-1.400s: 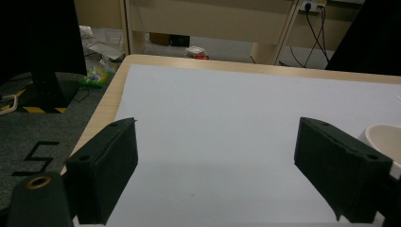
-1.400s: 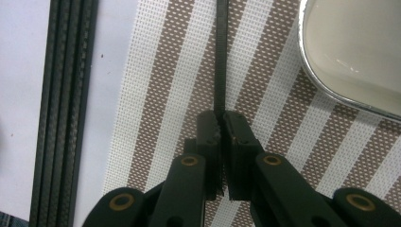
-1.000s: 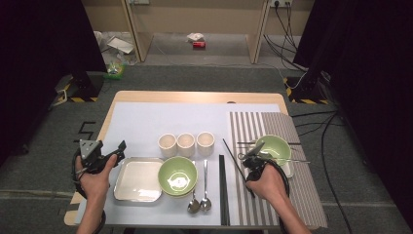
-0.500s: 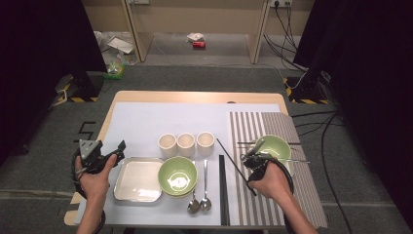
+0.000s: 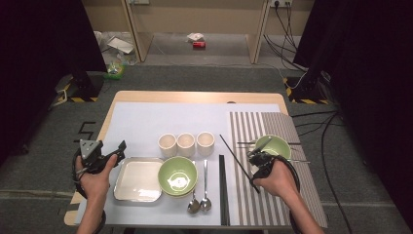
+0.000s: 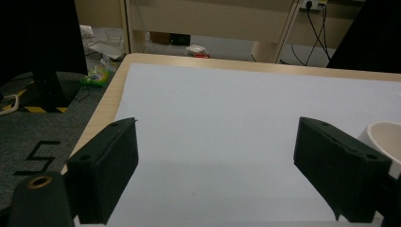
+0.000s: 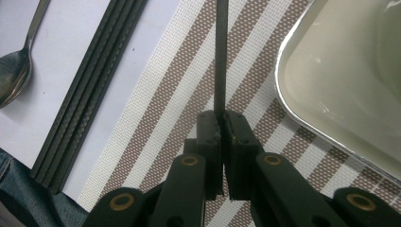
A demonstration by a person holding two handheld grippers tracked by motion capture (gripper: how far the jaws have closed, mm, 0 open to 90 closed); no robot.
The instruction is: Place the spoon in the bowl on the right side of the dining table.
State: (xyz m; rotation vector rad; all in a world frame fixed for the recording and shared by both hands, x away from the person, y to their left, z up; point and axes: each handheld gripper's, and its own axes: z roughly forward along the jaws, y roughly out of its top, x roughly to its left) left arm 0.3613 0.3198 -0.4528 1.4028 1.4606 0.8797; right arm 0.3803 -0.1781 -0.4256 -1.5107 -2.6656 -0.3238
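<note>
Black chopstick [image 7: 220, 56] pinched in R tongs [image 7: 221, 124], L tongs [image 6: 215, 170] open; green bowl [image 5: 274, 146], maybe tray, beside.

Chopstick [image 7: 220, 56]: we see its far end run off the top edge of the right gripper view.
Tray [image 7: 350, 90]: cut off there at the right and top edges.
Cup [image 6: 385, 139]: half hidden behind a jaw, cropped at the left gripper view's right edge.
Spoon [image 7: 19, 52]: handle leaves the frame.
</note>
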